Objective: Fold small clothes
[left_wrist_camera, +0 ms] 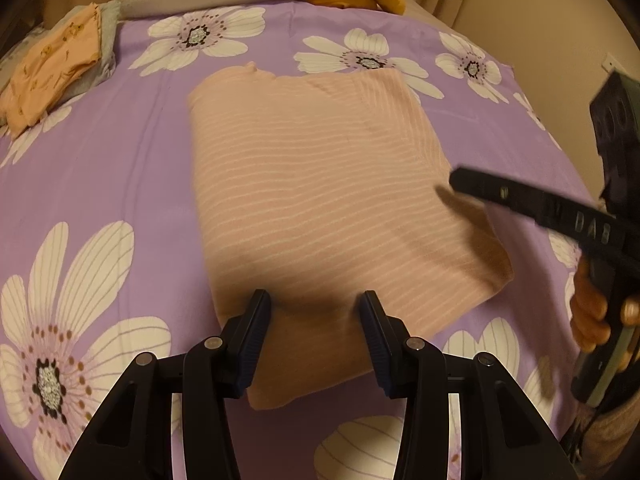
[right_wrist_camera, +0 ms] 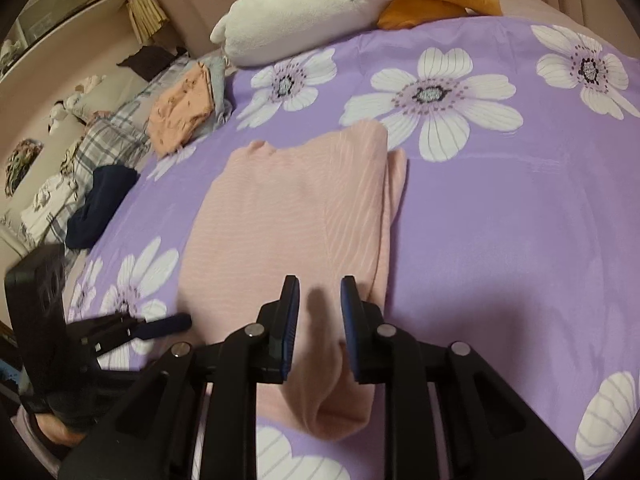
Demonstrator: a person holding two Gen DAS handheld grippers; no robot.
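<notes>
Our left tool (left_wrist_camera: 314,300) hovers part open over the near end of the folded pink striped garment (left_wrist_camera: 320,184), gripping nothing. Our right tool (right_wrist_camera: 320,284), narrowly parted and empty, sits over its near right edge. We see the garment lying mid-bed on the purple flowered bedspread (left_wrist_camera: 120,168). Folded orange clothes (left_wrist_camera: 52,76) rest at the far left corner, a white plush toy (right_wrist_camera: 304,8) along the far edge.

A pink garment (left_wrist_camera: 320,184) with thin pale stripes lies on a purple sheet (left_wrist_camera: 132,168) with white flowers.
</notes>
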